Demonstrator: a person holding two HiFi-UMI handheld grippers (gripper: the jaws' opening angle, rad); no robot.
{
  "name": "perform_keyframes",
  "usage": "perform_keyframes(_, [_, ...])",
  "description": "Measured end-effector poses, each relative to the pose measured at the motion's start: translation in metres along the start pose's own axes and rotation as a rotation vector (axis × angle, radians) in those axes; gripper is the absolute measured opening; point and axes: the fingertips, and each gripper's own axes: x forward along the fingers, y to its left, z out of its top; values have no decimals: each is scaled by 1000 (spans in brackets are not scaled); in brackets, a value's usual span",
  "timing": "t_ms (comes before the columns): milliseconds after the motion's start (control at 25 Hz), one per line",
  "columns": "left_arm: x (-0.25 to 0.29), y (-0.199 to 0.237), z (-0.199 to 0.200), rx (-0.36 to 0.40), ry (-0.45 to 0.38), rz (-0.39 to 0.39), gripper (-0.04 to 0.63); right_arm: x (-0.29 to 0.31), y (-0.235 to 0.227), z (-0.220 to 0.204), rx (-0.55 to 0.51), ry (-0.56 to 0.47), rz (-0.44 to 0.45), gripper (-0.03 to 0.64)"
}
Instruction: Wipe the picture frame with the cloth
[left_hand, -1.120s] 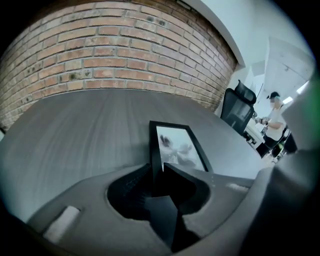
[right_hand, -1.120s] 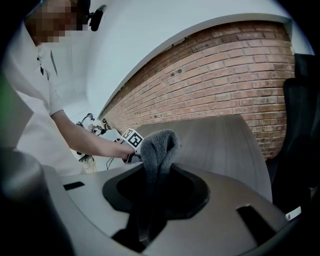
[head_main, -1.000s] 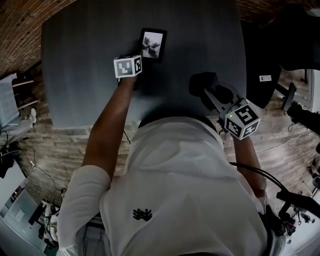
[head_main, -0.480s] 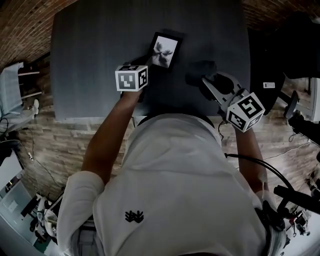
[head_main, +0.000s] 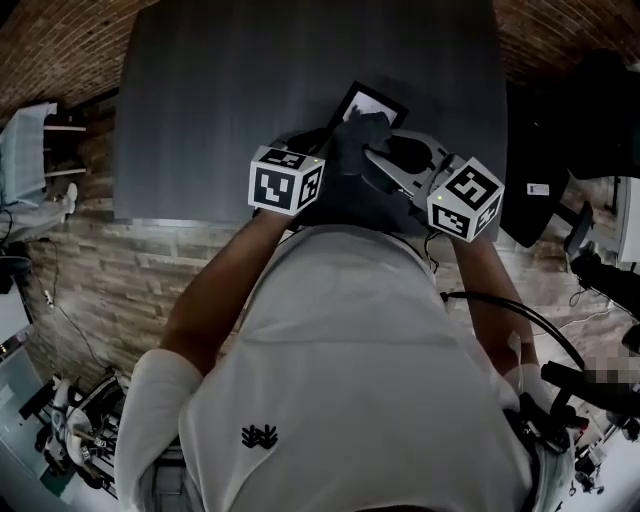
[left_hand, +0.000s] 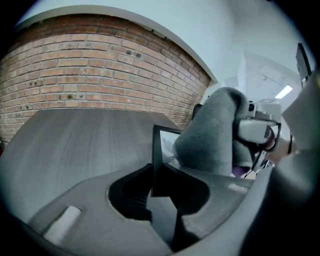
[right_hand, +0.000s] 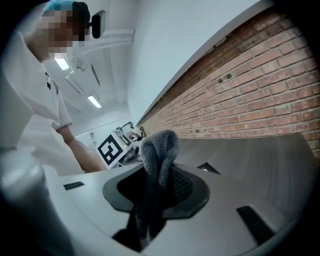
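Observation:
The black picture frame (head_main: 374, 103) is held up off the dark table (head_main: 220, 90), tilted, its upper corner showing past the cloth. My left gripper (head_main: 322, 142) is shut on the frame's edge; in the left gripper view the frame (left_hand: 159, 150) stands edge-on between the jaws. My right gripper (head_main: 376, 156) is shut on the grey cloth (head_main: 358, 140). The cloth (left_hand: 212, 132) lies against the frame's glass face. In the right gripper view the cloth (right_hand: 159, 150) sticks up bunched out of the jaws, with the left gripper's marker cube (right_hand: 111, 147) beyond it.
The table's near edge (head_main: 200, 215) runs just in front of the person's chest. A black chair (head_main: 565, 120) stands right of the table. A brick wall (left_hand: 90, 70) lies behind the table. Cables and gear (head_main: 590, 400) lie on the floor at right.
The left gripper has lifted the frame off the table and drawn it nearer and rightward. The right gripper has swung left with the cloth, from apart to against the frame.

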Motion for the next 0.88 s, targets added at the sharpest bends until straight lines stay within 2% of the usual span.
perform_keyframes(120, [-8,-6,-1,33,4,-14,75,16,-2,-6,-17,45,-13,107])
perform_keyframes(320, [-25,-8,2,82,-1,-38,75,30,-28,4,-101,103,-132,106])
perform_keyframes(480, [-30,-9,4,92,-5,-50,75,21,-58,19,-128,95,-236,106])
perform_keyframes(640, [-34,-1,4,83,-10,-53,75,15,-73,36,-141,68,-297,106])
perform_keyframes(760, [-35,7,7,74,-11,-49,75,14,-60,50,-144,25,-264,106])
perform_keyframes(880, [-35,15,8,65,-11,-37,75,21,-23,54,-154,6,-158,106])
